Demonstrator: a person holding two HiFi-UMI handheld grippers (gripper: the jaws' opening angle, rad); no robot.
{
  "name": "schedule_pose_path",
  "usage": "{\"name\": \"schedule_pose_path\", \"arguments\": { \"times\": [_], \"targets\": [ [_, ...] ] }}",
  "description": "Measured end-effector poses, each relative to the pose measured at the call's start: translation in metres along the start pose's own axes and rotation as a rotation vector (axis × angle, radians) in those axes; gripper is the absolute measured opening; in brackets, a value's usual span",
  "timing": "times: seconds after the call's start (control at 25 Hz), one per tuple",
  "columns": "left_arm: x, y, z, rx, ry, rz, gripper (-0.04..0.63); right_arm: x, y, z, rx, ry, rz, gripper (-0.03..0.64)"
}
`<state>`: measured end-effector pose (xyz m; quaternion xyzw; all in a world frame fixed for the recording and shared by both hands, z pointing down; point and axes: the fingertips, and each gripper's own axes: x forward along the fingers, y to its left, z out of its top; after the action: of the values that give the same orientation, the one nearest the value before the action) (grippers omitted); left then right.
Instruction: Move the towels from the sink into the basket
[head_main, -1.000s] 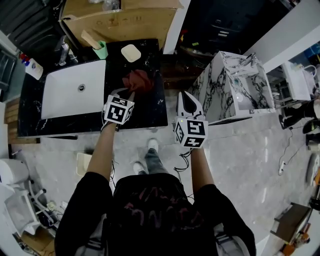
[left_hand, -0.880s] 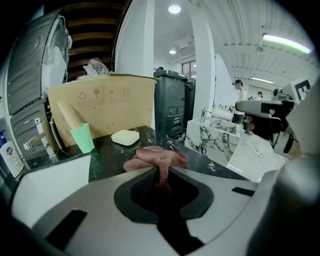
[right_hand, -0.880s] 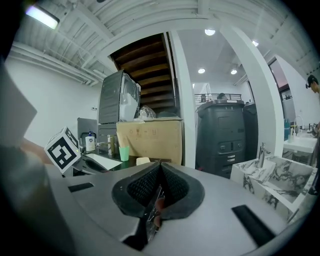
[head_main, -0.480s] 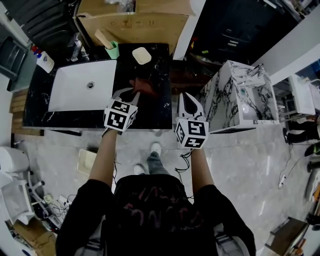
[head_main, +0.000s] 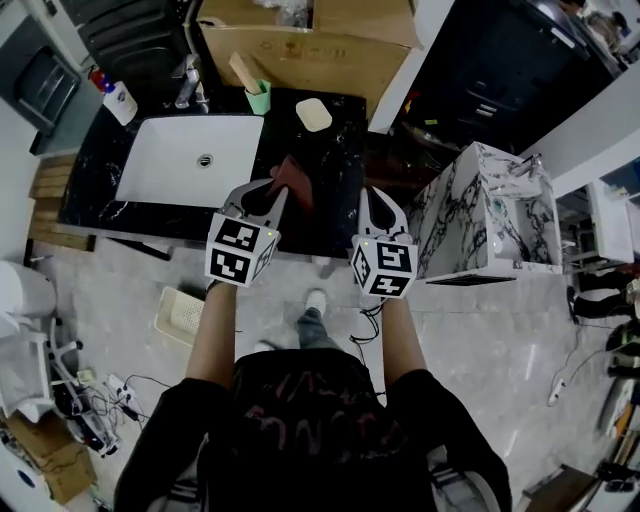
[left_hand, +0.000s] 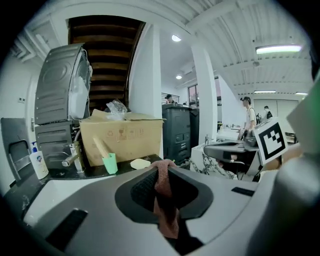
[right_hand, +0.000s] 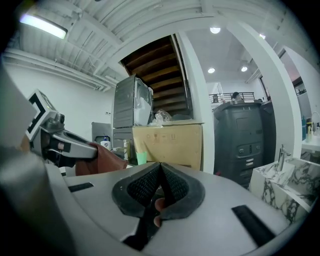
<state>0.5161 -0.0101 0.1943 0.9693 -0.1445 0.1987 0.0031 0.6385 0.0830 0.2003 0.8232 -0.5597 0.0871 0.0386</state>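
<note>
A red-brown towel (head_main: 293, 181) hangs over the black counter (head_main: 332, 215), just right of the white sink (head_main: 160, 175). My left gripper (head_main: 272, 192) is shut on the towel. In the left gripper view the cloth (left_hand: 164, 200) is pinched between the dark pads and droops below them. My right gripper (head_main: 378, 197) hovers beside it over the counter's right end, shut with nothing in it. In the right gripper view its pads (right_hand: 150, 185) meet, and the towel (right_hand: 102, 159) shows at the left. A cream basket (head_main: 185, 315) sits on the floor below the counter's front edge.
Behind the sink stand a faucet (head_main: 188, 80), a soap bottle (head_main: 118, 101), a green cup (head_main: 259, 98) and a soap dish (head_main: 314, 115). A large cardboard box (head_main: 300, 40) stands at the back. A marble-patterned cabinet (head_main: 480, 215) stands at the right. My feet are on the grey floor.
The towel lay spread on the counter under my left gripper. It now hangs bunched from that gripper. The counter has slid up in the head view. The right gripper has kept its place.
</note>
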Motion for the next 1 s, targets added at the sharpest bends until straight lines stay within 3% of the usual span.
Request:
{"name": "schedule_pose_path", "arguments": {
  "times": [0.28, 0.52, 1.0],
  "targets": [
    [-0.056, 0.03, -0.004, -0.046, -0.039, 0.097, 0.052, 0.001, 0.055, 0.011, -0.025, -0.016, 0.086, 0.015],
    [-0.124, 0.072, -0.024, -0.086, -0.059, 0.234, 0.051, 0.007, 0.128, 0.017, -0.06, -0.029, 0.205, 0.015],
    [-0.329, 0.164, -0.129, -0.284, -0.071, 0.59, 0.051, -0.001, 0.351, 0.006, -0.167, -0.022, 0.548, 0.015]
  ]
}}
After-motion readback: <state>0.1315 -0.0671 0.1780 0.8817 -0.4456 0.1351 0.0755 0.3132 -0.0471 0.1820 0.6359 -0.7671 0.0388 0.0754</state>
